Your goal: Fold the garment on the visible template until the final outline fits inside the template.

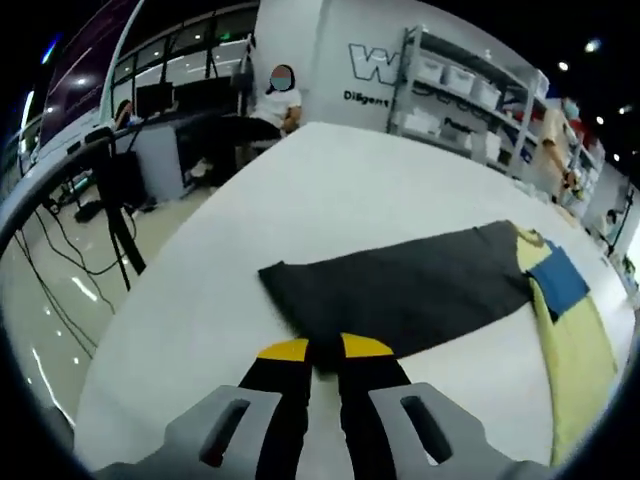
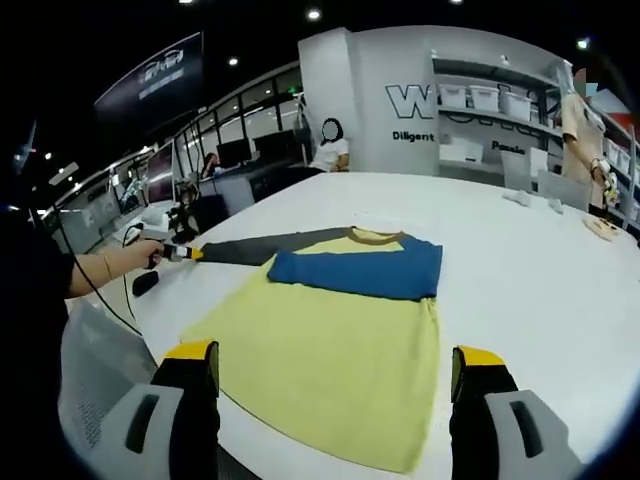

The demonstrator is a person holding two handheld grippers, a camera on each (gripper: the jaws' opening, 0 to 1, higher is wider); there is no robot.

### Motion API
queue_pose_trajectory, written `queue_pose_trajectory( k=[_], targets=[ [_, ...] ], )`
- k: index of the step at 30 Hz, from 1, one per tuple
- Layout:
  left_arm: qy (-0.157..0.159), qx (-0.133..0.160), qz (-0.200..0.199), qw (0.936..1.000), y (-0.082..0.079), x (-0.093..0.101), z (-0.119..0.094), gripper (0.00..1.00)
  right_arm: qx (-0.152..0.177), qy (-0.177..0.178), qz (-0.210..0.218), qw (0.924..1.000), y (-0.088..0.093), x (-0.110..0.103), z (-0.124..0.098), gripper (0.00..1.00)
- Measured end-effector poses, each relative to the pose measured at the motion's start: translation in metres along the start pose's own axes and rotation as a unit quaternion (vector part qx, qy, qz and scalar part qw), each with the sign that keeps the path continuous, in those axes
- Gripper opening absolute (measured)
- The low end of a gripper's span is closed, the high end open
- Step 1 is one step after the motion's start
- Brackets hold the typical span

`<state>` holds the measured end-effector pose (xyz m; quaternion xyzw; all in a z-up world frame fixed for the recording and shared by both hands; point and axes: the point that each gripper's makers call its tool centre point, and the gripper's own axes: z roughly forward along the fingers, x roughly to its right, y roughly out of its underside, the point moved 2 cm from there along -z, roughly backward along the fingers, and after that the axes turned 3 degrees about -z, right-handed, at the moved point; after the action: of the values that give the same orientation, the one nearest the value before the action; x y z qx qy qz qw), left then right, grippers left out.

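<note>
The left gripper (image 1: 325, 350) pinches the cuff of the dark grey sleeve (image 1: 400, 290) of the yellow, blue and grey long-sleeved shirt (image 2: 330, 340) mid-frame on the white table (image 2: 520, 270), while the right gripper (image 2: 335, 365) hangs wide open and empty, so a hasty pull could drag the whole garment askew

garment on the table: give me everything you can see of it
The garment is a soft knit-looking top, colour-blocked: pale yellow body, blue band across the chest, dark grey sleeve, yellow neckline. It lies flat on the white table, body spread open. The grey sleeve is stretched straight out sideways, its end pinched in the left gripper, whose fingers are closed on the cloth. The right gripper hangs open over the hem edge, not touching it. No template outline can be made out.
</note>
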<state>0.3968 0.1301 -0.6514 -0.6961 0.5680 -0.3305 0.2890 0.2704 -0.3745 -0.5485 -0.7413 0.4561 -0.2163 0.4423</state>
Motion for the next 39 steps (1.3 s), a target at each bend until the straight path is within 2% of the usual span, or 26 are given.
queue_pose_trajectory(
  k=[3, 11, 19, 22, 30, 39],
  targets=[
    [-0.006, -0.003, 0.001, 1.0000, 0.000, -0.002, 0.002, 0.00, 0.002, 0.000, 0.003, 1.0000, 0.000, 0.000, 0.001, 0.95],
    [-0.008, -0.005, 0.005, 0.9999, -0.004, -0.002, 0.003, 0.00, -0.001, 0.003, 0.002, 1.0000, 0.001, 0.002, 0.001, 0.96],
    [-0.002, 0.001, 0.033, 0.9994, -0.015, 0.006, -0.004, 0.00, -0.001, 0.005, 0.005, 1.0000, 0.001, 0.002, 0.000, 0.97],
    [0.011, 0.015, 0.032, 0.9993, -0.023, 0.015, -0.007, 0.00, -0.003, 0.006, 0.008, 0.9999, 0.002, 0.002, -0.001, 0.99],
    [0.024, 0.022, 0.056, 0.9979, -0.037, 0.031, -0.008, 0.00, -0.007, 0.007, 0.008, 0.9999, 0.005, 0.001, -0.003, 0.99],
    [0.053, 0.038, 0.096, 0.9932, -0.059, 0.061, -0.009, 0.00, -0.011, 0.005, 0.004, 0.9999, 0.006, 0.000, -0.005, 0.99]
  ],
)
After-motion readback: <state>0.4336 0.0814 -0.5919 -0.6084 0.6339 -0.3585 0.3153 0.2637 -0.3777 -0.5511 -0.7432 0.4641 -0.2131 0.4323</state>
